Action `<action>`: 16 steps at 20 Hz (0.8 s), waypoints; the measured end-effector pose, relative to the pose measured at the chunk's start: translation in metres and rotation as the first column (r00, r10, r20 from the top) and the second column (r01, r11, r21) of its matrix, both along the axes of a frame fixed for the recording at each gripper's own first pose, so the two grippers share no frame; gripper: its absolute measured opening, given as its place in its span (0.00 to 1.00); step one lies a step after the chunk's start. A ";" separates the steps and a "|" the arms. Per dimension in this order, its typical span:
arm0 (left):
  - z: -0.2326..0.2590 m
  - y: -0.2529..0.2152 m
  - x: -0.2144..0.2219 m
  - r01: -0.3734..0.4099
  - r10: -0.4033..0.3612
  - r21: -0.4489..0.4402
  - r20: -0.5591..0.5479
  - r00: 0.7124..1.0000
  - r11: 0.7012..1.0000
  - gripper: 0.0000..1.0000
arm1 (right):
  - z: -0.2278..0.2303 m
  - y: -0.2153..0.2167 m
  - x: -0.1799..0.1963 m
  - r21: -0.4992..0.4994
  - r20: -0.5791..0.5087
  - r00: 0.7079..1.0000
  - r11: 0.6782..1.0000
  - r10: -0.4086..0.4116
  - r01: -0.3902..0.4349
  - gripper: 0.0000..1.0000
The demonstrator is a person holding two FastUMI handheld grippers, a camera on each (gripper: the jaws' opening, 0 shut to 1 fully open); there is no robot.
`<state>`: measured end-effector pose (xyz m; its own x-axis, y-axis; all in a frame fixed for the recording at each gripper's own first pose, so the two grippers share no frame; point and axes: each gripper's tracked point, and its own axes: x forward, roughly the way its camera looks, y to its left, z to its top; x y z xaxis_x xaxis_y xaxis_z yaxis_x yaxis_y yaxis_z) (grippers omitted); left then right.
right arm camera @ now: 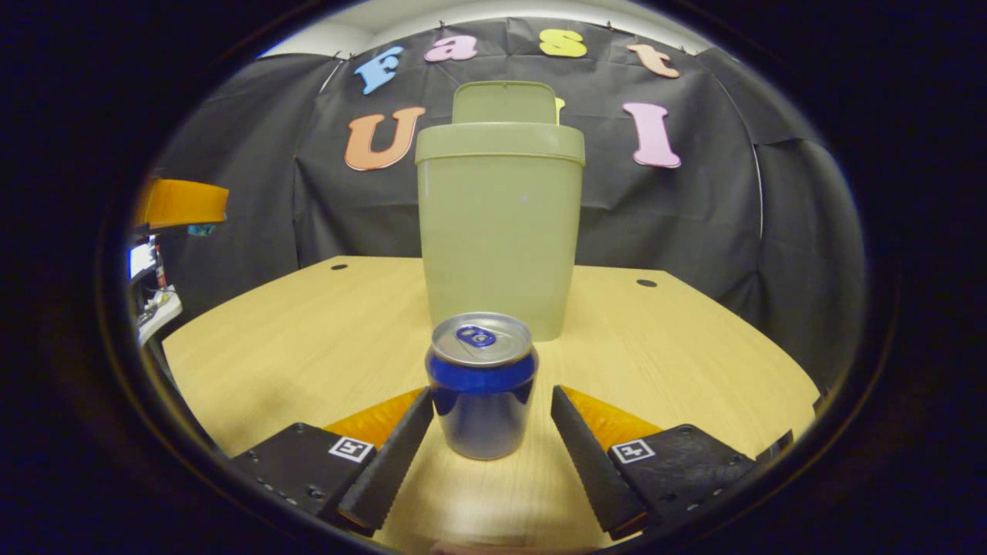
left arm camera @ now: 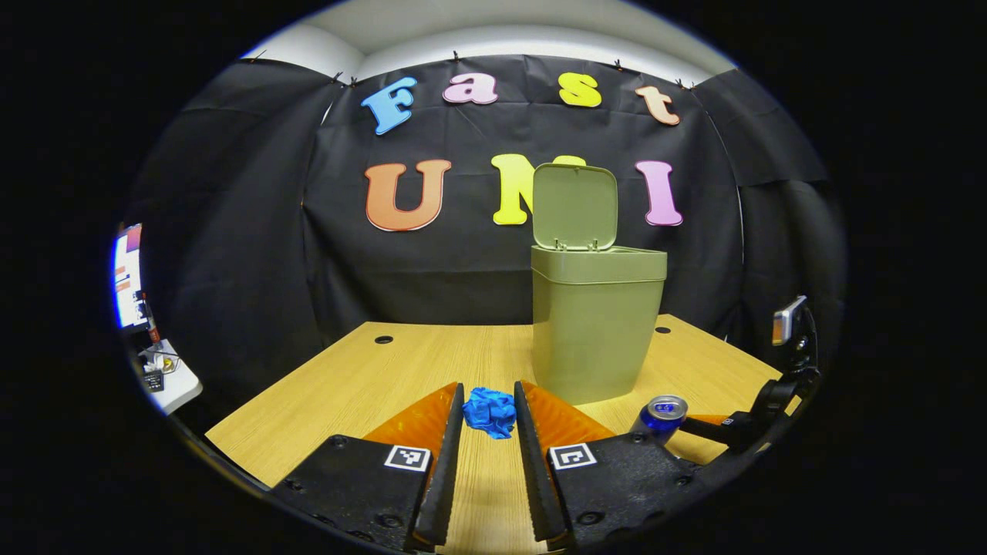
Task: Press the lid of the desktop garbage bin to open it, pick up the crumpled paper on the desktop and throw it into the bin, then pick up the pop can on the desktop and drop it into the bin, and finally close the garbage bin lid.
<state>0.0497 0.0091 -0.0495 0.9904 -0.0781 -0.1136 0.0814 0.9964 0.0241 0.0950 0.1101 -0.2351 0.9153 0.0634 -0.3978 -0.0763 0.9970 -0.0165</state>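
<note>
One green bin (left arm camera: 597, 324) stands far on the bench (left arm camera: 370, 378), its one lid (left arm camera: 574, 206) raised upright. One blue crumpled paper (left arm camera: 490, 412) lies between the left gripper (left arm camera: 489, 401)'s open jaws, untouched. One pop can (right arm camera: 481, 383) stands upright between the right gripper (right arm camera: 492, 405)'s open jaws, gaps either side.
</note>
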 end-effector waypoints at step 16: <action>-0.005 0.015 0.007 -0.084 0.082 -0.061 -0.032 0.996 0.995 0.42 | 0.063 -0.026 -0.020 0.051 0.067 0.998 0.999 0.012 -0.016 0.80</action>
